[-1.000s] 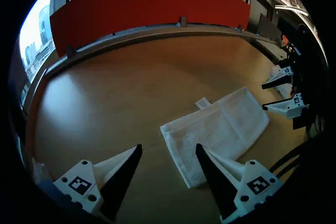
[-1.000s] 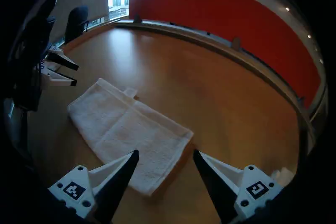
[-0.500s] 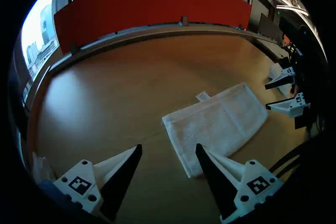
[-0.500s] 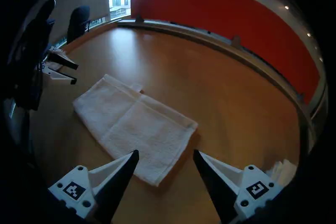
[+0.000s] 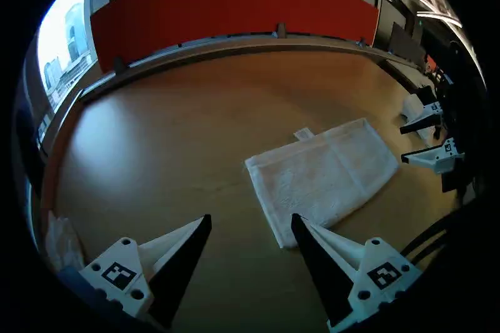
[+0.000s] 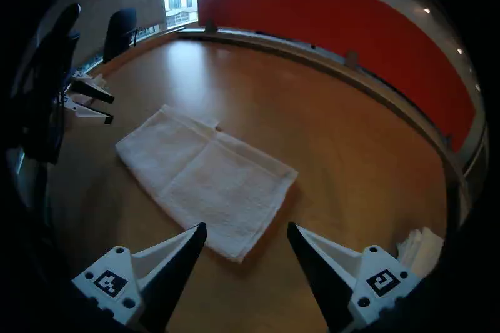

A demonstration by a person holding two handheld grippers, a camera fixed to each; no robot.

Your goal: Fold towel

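Left gripper (image 5: 250,217), white with black tips, hangs spread wide and empty toward the near edge of the brown wooden table (image 5: 156,145); right gripper (image 6: 245,225) same deal, gaping on nothing; white terry towel (image 6: 206,177) lies flat just ahead, mid-table, looks already doubled over; seems soft, light, floppy, so I'd pinch two corners of one short end; red partition panel (image 5: 231,8) lines the far edge.

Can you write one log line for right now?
towel: flat on table | left gripper: open, empty | right gripper: open, empty
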